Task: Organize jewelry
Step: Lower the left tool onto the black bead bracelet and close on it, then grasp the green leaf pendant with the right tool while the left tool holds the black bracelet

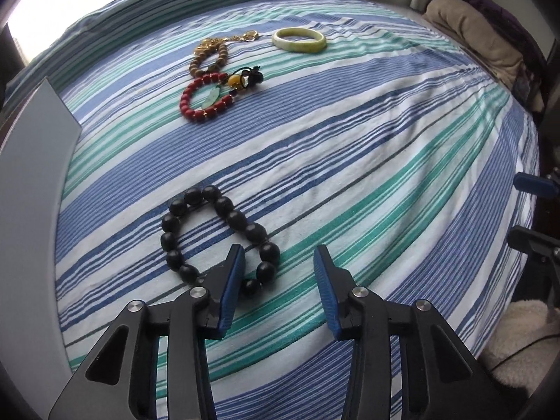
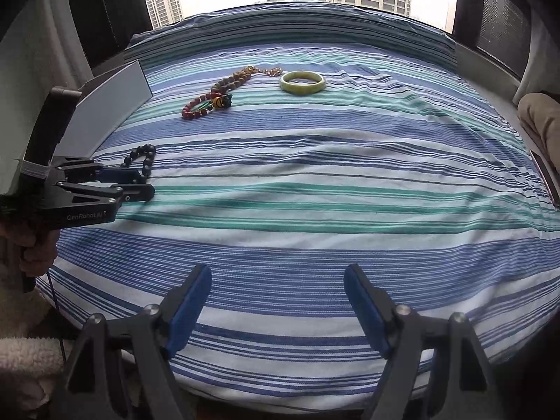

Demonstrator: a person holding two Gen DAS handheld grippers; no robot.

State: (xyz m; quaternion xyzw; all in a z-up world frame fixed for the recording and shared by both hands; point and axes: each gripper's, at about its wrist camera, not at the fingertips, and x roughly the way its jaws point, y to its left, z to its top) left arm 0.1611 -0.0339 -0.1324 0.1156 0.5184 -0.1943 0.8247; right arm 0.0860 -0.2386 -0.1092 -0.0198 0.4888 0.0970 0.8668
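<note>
A black bead bracelet (image 1: 224, 205) (image 2: 148, 157) lies on the striped bedspread (image 1: 350, 175). My left gripper (image 1: 279, 250) (image 2: 145, 182) points down over its near end. Its jaws stand apart; the left pad overlaps the loop, a few beads lie in the gap, and no pad presses on them. Farther back lie a red bead bracelet (image 1: 184, 103) (image 2: 190, 108) with a yellow charm (image 1: 235, 81), a brown bead bracelet (image 1: 196, 66) (image 2: 227, 82), a gold chain (image 1: 245, 36) and a pale green bangle (image 1: 297, 47) (image 2: 302, 87). My right gripper (image 2: 277, 269) hangs open over bare bedspread near the front edge.
A grey upright panel (image 1: 45, 122) (image 2: 112, 94) stands at the bed's left side. Folded beige cloth (image 1: 472, 35) lies on the sill at the right. Fluffy white fabric (image 1: 518, 343) sits below the bed's front edge. A window runs behind the bed.
</note>
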